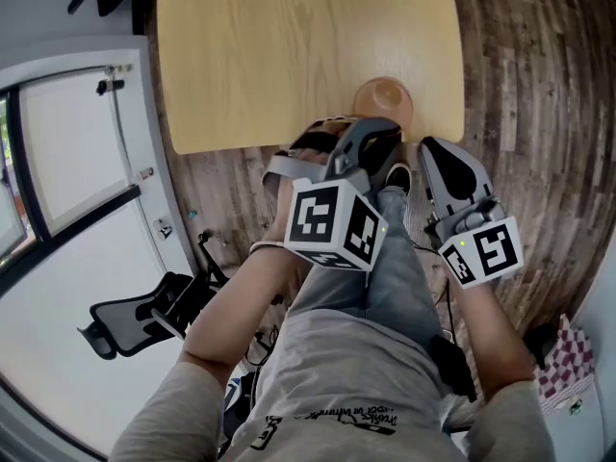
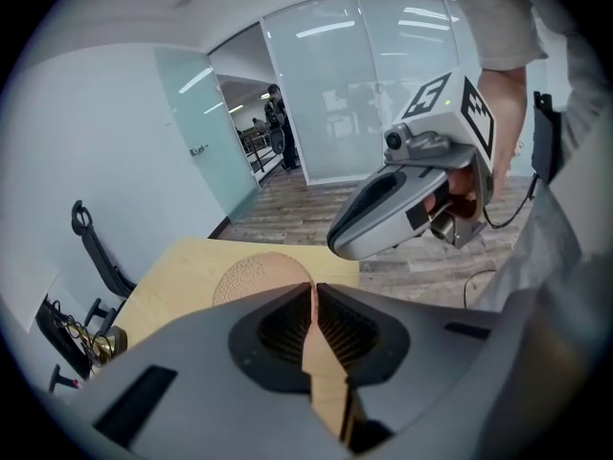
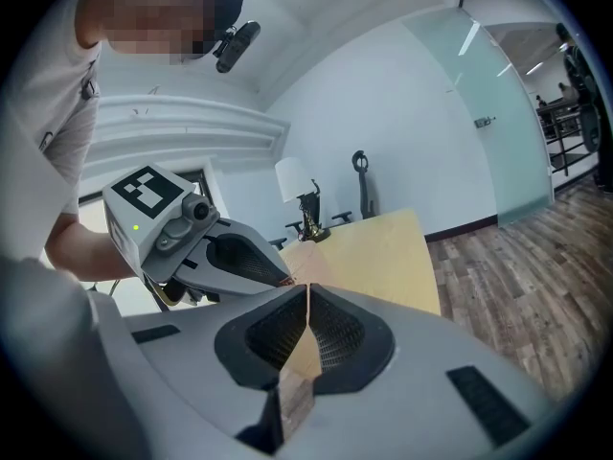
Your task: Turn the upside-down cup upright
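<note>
I held both grippers at the near edge of the light wooden table [image 1: 250, 56], by its right-hand near corner. My left gripper [image 2: 314, 293] had its jaws drawn together, pad against pad, with nothing between them. My right gripper [image 3: 306, 293] was the same, jaws together and empty.

The cup [image 1: 383, 99], brownish-orange, sat close to that near edge and just in from the right corner. It left only a narrow strip of wood between it and the drop on those two sides. To the left of the cup and beyond it, the tabletop ran broad toward the far edge.

From the head view my left gripper's tips lay near the cup, right at the table's edge. I could not tell whether they touched it. My right gripper was off the table to the right, over the plank floor [image 1: 539, 85], beside my jeans leg [image 1: 385, 268] and shoe [image 1: 397, 176].

The cup stood on end, its long axis straight up, showing as a circle from above. In the left gripper view its side was rounded and dimpled, partly hidden behind my jaws. I could not settle which end faced up.

An office chair [image 1: 135, 316] stood well to my left.
</note>
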The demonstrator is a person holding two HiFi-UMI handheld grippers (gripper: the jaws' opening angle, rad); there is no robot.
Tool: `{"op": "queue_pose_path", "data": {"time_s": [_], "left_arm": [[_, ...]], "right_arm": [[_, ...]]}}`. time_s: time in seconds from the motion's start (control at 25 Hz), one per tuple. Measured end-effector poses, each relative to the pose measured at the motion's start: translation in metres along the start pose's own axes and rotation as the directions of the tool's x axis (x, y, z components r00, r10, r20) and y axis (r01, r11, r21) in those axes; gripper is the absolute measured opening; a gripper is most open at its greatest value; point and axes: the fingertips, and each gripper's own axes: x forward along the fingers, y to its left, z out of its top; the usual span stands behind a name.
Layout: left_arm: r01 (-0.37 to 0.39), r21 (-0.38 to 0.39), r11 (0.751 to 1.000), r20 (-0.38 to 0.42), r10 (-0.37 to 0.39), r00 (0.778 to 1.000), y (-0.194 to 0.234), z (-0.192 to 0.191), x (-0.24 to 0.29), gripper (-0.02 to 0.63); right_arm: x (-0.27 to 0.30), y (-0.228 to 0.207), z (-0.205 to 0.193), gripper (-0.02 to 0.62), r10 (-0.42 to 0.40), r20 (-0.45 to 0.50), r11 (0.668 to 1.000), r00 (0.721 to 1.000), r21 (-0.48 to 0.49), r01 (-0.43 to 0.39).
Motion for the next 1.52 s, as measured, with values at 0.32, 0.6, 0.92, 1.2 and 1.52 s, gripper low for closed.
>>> {"op": "queue_pose_path", "data": {"time_s": [0.32,0.6,0.92,1.2,1.52], "left_arm": [[-0.029,-0.207,0.978,0.199,0.071,0.977,0.014,0.010,-0.027,0.025],[0.006,-0.361,0.933,0.394,0.146,0.908,0.029,0.021,-0.055,0.025],[0.122,-0.574,0.810,0.536,0.259,0.803,0.033,0.017,-0.079,0.025],[0.203,-0.601,0.773,0.615,0.285,0.735,0.027,0.018,-0.091,0.025],[0.285,-0.604,0.744,0.673,0.286,0.682,0.021,0.020,-0.093,0.025]], "right_arm": [[-0.003,0.002,0.013,0.025,0.014,0.045,0.996,0.999,0.085,-0.018],[-0.003,0.004,0.020,0.026,0.031,0.101,0.956,0.994,0.288,-0.059],[0.000,0.005,0.023,0.096,0.049,0.172,0.835,0.984,0.533,-0.135],[0.007,0.010,0.024,0.218,0.080,0.264,0.629,0.961,0.735,-0.254],[0.014,0.012,0.028,0.286,0.069,0.351,0.429,0.934,0.834,-0.346]]}}
